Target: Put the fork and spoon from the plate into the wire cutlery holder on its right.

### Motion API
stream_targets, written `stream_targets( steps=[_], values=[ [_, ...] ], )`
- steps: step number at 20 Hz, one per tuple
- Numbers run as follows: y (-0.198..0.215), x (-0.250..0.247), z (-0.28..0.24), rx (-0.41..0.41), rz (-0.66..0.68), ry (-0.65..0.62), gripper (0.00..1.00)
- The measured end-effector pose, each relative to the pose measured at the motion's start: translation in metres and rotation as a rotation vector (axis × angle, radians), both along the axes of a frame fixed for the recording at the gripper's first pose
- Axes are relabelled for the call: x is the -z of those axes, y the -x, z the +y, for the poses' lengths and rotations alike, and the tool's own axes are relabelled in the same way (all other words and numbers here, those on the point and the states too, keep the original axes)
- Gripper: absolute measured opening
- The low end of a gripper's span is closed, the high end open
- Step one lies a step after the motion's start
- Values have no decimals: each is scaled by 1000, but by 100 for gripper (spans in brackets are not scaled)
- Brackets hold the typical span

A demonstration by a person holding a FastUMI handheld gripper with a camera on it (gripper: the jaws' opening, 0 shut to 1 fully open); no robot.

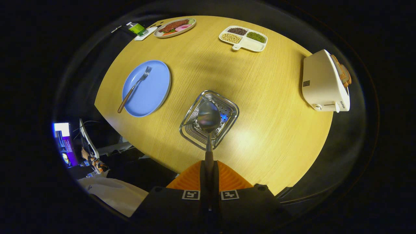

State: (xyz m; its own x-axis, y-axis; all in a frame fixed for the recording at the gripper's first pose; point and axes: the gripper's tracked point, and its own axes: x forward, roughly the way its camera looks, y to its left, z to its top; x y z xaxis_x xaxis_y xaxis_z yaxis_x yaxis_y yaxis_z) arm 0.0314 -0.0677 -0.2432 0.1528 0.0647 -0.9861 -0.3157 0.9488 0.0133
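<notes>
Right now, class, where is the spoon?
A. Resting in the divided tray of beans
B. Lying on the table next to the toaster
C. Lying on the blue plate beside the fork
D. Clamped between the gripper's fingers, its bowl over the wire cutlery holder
D: the spoon has its handle pinched by the gripper, bowl over the wire cutlery holder; only the fork lies on the blue plate.

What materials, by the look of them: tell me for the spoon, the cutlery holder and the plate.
Spoon, clamped between the shut jaws: polished metal bowl with mirror glare, darker handle, perhaps wood. Wire cutlery holder: shiny metal, bright wire rims and perforated base. Plate: matte blue, plastic or glazed ceramic; cannot tell which.
</notes>
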Motion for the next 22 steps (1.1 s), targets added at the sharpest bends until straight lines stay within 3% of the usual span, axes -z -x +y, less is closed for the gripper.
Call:
stream_targets(
  steps=[6, 9, 12, 13, 14, 15, 16, 22],
  values=[
    [-14, 12, 4, 84, 52, -17, 9],
    [-19, 8, 7, 101, 43, -29, 15],
    [-24, -3, 15, 90, -12, -59, 38],
    [-25, -6, 19, 90, -33, -72, 60],
    [-24, -9, 23, 94, -52, -87, 74],
    [-22, -13, 27, 94, -70, -97, 95],
    [-21, -16, 29, 93, -90, -103, 99],
    [-12, -52, 58, 73, -271, -157, 100]
  ],
)
